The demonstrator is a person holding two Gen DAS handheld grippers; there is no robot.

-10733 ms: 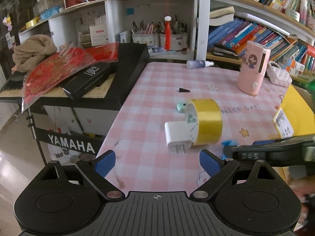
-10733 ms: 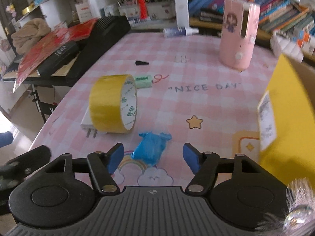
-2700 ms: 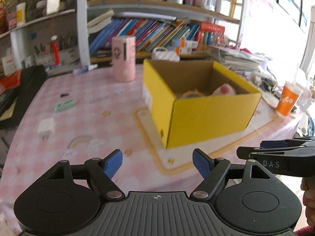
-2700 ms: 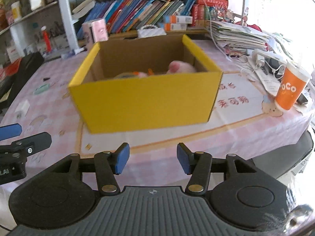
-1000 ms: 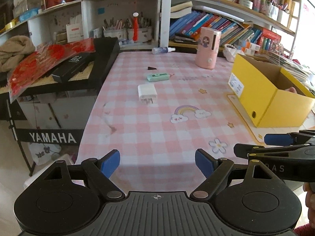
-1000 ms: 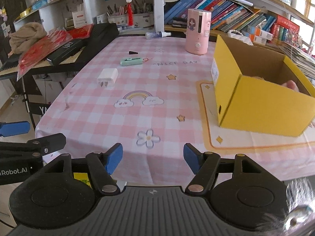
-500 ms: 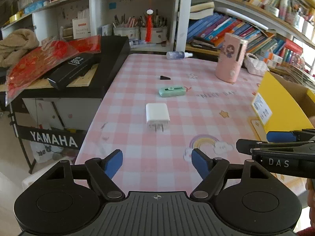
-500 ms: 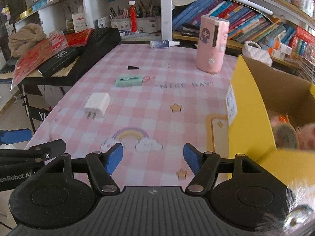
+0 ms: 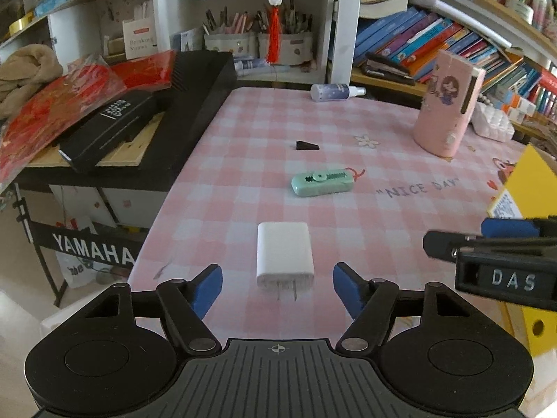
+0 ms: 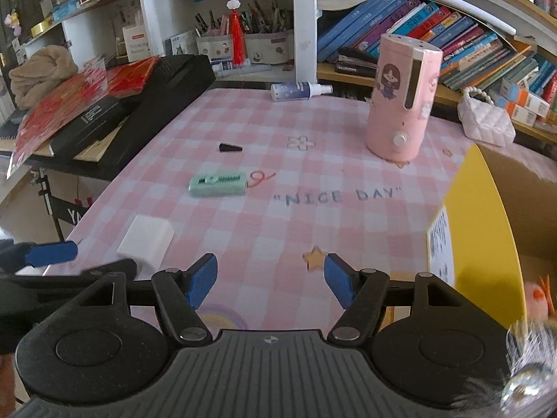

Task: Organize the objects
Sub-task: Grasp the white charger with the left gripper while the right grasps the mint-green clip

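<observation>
A white plug adapter (image 9: pixel 284 251) lies on the pink checked tablecloth (image 9: pixel 348 181), prongs toward me. My left gripper (image 9: pixel 277 287) hovers just short of it, jaws closing with the prong end between the blue fingertips (image 9: pixel 208 289), pads clear of it. In the right wrist view the same adapter (image 10: pixel 146 240) sits left of my right gripper (image 10: pixel 269 280), which is open over bare cloth. A mint green gadget (image 9: pixel 322 183) and a small black wedge (image 9: pixel 307 145) lie farther back. The yellow box (image 10: pixel 487 230) stands at the right.
A pink cylinder with a cartoon girl (image 10: pixel 400 97) and a spray bottle (image 10: pixel 299 91) stand at the back. A black keyboard with red packets (image 9: pixel 104 118) runs along the table's left edge. Bookshelves (image 10: pixel 417 28) line the far side. The right gripper's finger (image 9: pixel 494 254) crosses the left view.
Both grippers moved forward and left over the table, away from the yellow box. The white adapter now sits right at the left gripper's tips, whose jaws have narrowed.
</observation>
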